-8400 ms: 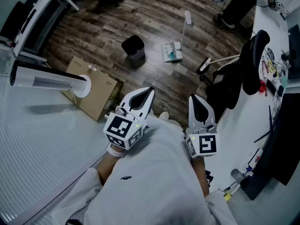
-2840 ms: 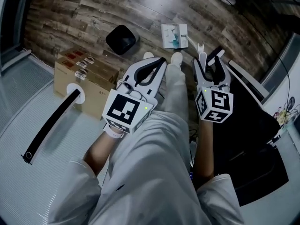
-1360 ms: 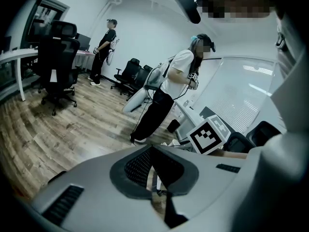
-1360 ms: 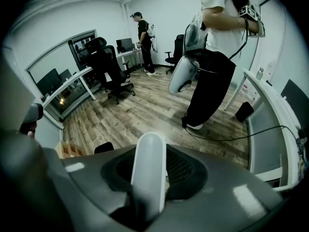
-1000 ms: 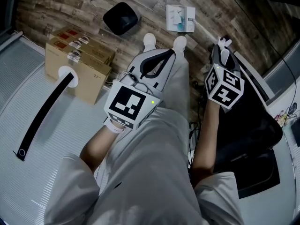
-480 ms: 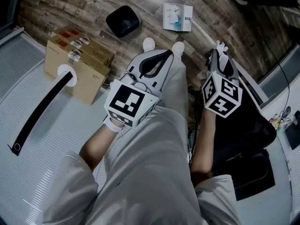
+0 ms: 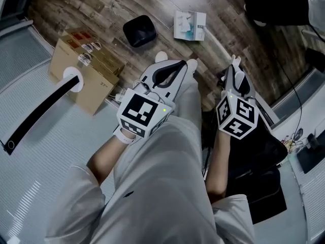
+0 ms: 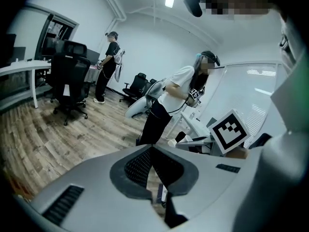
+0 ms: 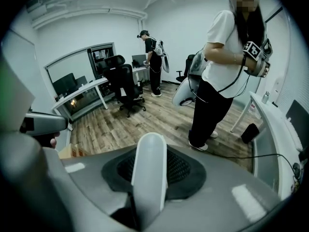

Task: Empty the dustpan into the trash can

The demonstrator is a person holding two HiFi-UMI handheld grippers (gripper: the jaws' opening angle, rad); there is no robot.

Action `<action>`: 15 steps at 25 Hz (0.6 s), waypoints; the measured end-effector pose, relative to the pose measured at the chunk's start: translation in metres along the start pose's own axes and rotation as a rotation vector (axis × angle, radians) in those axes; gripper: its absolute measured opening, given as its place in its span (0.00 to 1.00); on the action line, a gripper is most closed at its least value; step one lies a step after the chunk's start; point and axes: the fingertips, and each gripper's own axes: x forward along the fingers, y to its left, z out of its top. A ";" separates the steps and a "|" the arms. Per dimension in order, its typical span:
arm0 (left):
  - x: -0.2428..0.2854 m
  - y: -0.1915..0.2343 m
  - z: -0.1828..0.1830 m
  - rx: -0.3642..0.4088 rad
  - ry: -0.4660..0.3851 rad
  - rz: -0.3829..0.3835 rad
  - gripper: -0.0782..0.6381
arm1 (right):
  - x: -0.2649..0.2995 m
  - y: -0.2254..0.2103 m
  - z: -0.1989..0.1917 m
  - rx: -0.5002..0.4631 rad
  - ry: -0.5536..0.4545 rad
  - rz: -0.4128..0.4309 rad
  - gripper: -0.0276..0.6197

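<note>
The white dustpan (image 7: 189, 25) hangs low over the wood floor, with some teal and white bits inside. Its long white handle (image 7: 216, 42) runs up into my right gripper (image 7: 234, 66), which is shut on it. In the right gripper view the handle (image 9: 149, 178) stands upright between the jaws. The black trash can (image 7: 139, 30) stands on the floor to the left of the dustpan, apart from it. My left gripper (image 7: 181, 64) is shut and holds nothing; in the left gripper view (image 8: 151, 149) its jaws meet with nothing between them.
A cardboard box (image 7: 81, 75) sits left of my legs, with a long black tower fan (image 7: 38, 115) leaning across it. A black office chair (image 7: 264, 151) stands close on my right. Other people (image 9: 219, 66) stand in the room, near desks and chairs (image 8: 67, 79).
Both grippers have come up closer to the head camera. The handle stays in the right gripper, and the dustpan has risen with it.
</note>
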 end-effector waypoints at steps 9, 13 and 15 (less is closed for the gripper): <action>-0.026 0.004 0.018 -0.025 -0.059 0.077 0.12 | -0.026 0.020 0.034 -0.064 -0.041 0.066 0.23; -0.041 0.007 0.021 -0.037 -0.088 0.109 0.12 | -0.038 0.029 0.050 -0.090 -0.076 0.094 0.23; -0.047 0.007 0.023 -0.040 -0.093 0.118 0.12 | -0.043 0.032 0.058 -0.093 -0.090 0.108 0.23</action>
